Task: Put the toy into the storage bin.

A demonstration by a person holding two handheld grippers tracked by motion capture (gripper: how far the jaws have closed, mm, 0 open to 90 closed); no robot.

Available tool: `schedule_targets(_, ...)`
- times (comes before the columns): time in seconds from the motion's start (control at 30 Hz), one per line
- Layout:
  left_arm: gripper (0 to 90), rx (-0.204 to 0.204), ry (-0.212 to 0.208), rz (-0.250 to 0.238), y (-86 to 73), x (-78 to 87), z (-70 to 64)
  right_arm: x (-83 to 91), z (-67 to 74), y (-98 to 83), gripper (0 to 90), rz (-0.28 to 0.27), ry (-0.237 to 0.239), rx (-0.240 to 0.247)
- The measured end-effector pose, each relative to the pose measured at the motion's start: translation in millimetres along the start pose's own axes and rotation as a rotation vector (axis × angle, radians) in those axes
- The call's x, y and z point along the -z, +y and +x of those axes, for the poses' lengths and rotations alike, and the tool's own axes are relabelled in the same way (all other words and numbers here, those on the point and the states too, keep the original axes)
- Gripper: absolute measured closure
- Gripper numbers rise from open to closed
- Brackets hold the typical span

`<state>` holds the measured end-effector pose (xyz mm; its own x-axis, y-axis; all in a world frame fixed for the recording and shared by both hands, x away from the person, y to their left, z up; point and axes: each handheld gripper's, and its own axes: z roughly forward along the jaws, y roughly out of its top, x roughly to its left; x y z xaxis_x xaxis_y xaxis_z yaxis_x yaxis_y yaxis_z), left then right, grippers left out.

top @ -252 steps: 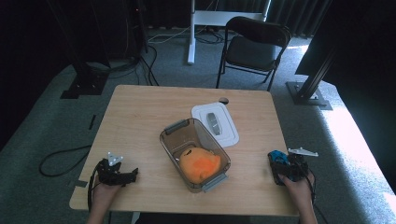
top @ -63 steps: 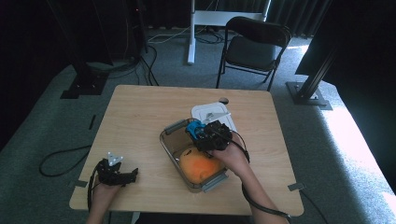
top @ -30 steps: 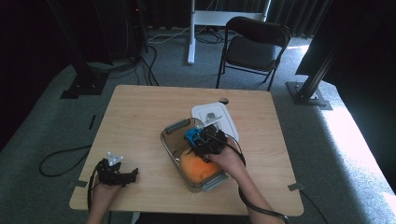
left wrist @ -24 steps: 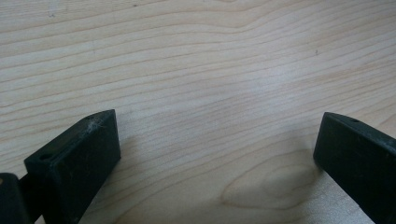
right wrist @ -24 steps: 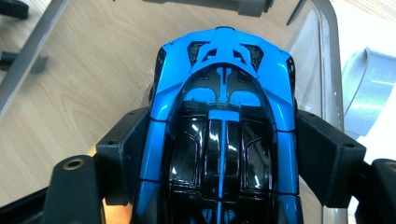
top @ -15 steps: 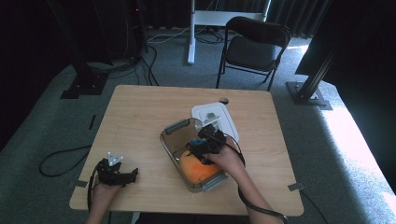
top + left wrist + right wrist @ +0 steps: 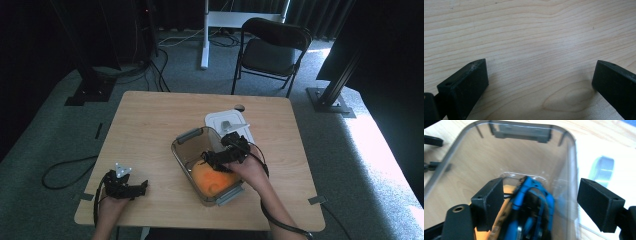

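The place reads as a recording studio or lab set up for capturing manipulation data, not a home or kitchen. A plain wooden table (image 7: 150, 125) stands alone on grey carpet (image 7: 60, 145), ringed by black curtains (image 7: 45, 35) that shut out the surroundings. Dark metal stands with flat bases (image 7: 90, 92) and a slanted black frame post (image 7: 337, 80) stand beside the table, and loose cables (image 7: 150, 70) run across the floor. A black folding chair (image 7: 272, 50) and the white leg of a desk (image 7: 205, 35) stand behind the table. Small tape marks (image 7: 315, 200) sit at the table's corners.
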<state>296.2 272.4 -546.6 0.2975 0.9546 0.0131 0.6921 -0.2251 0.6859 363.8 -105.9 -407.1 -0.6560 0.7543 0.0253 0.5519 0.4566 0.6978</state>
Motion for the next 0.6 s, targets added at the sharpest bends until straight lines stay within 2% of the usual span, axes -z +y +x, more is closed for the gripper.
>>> schedule_targets(0.23, 0.9, 0.0, 0.0, 0.0, 0.0, 0.0, 0.0, 9.3, -12.0, -3.6, 18.9, -0.039, -0.018, -0.027)
schedule_targets(0.3, 0.9, 0.0, 0.0, 0.0, 0.0, 0.0, 0.0, 11.6, -15.8, -5.5, 18.3, -0.046, -0.007, -0.04)
schedule_targets(0.4, 0.9, -0.001, 0.0, 0.0, 0.0, 0.0, 0.0, 13.8, -18.8, -7.4, 17.2, -0.048, -0.005, -0.045)
schedule_targets(0.47, 0.9, 0.0, 0.0, 0.0, 0.0, 0.0, 0.0, 16.4, -23.9, -11.2, 13.3, -0.048, -0.009, -0.054)
schedule_targets(0.6, 0.9, -0.001, 0.0, 0.001, 0.0, 0.1, 0.1, 17.8, -29.7, -15.9, 14.3, -0.046, -0.027, -0.062)
